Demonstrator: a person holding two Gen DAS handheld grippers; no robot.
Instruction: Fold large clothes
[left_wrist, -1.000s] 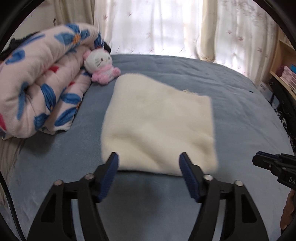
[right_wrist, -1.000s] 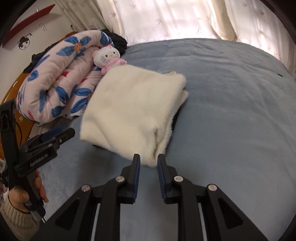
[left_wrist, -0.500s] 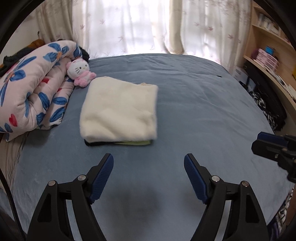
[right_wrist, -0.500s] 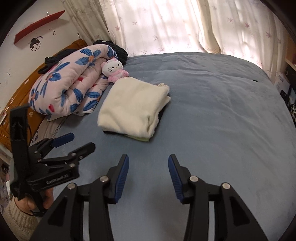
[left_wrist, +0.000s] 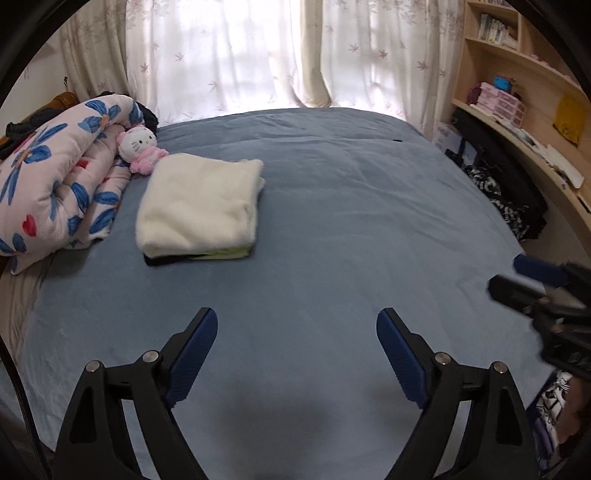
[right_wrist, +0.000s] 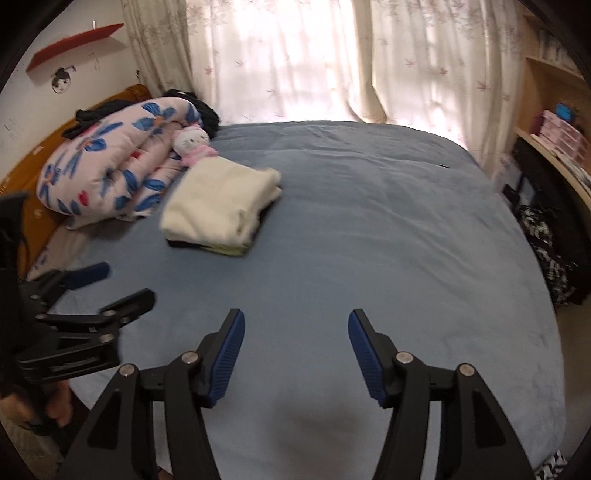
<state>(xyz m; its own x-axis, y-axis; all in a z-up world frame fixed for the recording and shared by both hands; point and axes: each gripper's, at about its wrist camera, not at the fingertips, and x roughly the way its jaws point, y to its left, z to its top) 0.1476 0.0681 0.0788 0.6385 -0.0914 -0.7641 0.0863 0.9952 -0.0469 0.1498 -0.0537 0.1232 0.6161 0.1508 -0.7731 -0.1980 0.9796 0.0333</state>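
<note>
Lying folded, cream garment (left_wrist: 199, 206) (long axis toward plush) | both jaws opening, empty

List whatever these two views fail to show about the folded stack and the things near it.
- Dark and yellow-green layers under the cream garment: only edges show, both views; the cream garment covers them.
- Dark clothes behind the floral quilt: mostly hidden.
- Shelf items: too small to identify, left view.
- Plush toy: blurred in the right view.
</note>
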